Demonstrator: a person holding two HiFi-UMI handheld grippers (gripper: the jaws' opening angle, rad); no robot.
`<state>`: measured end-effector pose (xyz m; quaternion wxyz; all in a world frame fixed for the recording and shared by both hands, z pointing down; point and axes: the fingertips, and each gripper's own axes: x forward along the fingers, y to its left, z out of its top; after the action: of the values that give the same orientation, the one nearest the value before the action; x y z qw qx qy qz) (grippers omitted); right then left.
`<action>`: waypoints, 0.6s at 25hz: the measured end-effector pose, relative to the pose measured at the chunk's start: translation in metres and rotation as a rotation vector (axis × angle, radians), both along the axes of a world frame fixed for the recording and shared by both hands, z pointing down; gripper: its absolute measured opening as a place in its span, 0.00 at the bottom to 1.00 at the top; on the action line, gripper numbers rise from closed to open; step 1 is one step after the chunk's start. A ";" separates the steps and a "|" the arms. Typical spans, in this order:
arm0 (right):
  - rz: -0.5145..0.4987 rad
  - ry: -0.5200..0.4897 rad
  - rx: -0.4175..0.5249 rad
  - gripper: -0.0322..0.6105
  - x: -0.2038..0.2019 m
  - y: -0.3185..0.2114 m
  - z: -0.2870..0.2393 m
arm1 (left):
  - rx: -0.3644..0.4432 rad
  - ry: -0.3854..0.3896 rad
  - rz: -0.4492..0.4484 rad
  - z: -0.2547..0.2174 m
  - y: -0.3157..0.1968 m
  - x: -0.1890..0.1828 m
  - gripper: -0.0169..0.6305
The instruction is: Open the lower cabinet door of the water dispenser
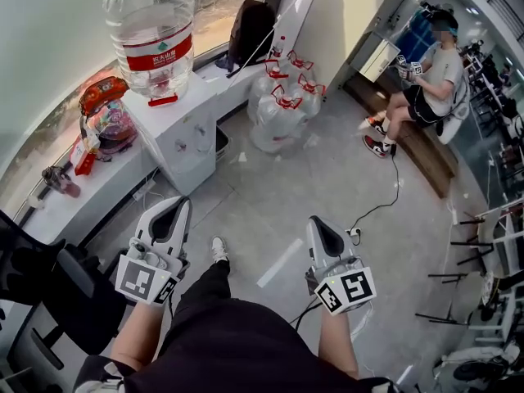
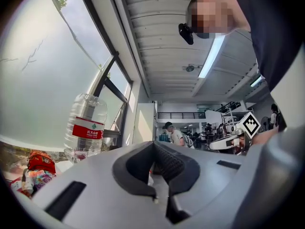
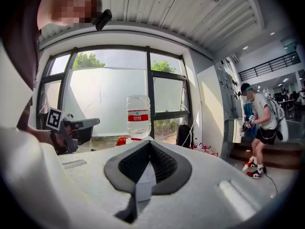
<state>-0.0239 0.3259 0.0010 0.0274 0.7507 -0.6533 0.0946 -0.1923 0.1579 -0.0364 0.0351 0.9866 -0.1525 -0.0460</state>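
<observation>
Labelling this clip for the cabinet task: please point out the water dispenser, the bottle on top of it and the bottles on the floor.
water dispenser (image 1: 192,158), head view, on its white front face.
bottle (image 1: 157,54), head view, on its red label.
floor bottles (image 1: 277,115), head view, on the body of the nearest one.

Head view looks steeply down; both gripper views face level; all share the bottle (image 1: 151,31) atop the water dispenser (image 1: 184,133).

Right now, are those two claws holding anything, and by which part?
Nothing is held: the left gripper and the right gripper are both shut, empty, away from the water dispenser.
</observation>
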 end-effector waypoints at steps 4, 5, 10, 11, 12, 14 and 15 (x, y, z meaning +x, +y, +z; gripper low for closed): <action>-0.031 0.017 -0.008 0.06 0.032 -0.055 -0.001 | -0.012 0.003 -0.002 0.006 -0.051 0.039 0.04; -0.036 0.018 -0.015 0.06 0.040 -0.067 -0.001 | -0.017 0.003 -0.002 0.007 -0.062 0.049 0.04; -0.052 0.019 -0.020 0.06 0.076 -0.121 -0.006 | -0.022 0.003 0.008 0.003 -0.108 0.089 0.04; -0.056 0.019 -0.018 0.06 0.082 -0.131 -0.006 | -0.023 0.002 0.008 0.003 -0.115 0.095 0.04; -0.062 0.019 -0.016 0.06 0.087 -0.140 -0.007 | -0.026 0.000 0.007 0.004 -0.121 0.100 0.04; -0.074 0.012 -0.016 0.06 0.093 -0.157 -0.005 | -0.032 -0.005 0.002 0.006 -0.131 0.107 0.04; -0.082 0.008 -0.018 0.06 0.094 -0.163 -0.004 | -0.036 -0.008 -0.002 0.007 -0.135 0.108 0.04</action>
<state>0.0703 0.1625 -0.0027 0.0406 0.7234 -0.6825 0.0964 -0.0840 0.0226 -0.0293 0.0521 0.9858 -0.1544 -0.0395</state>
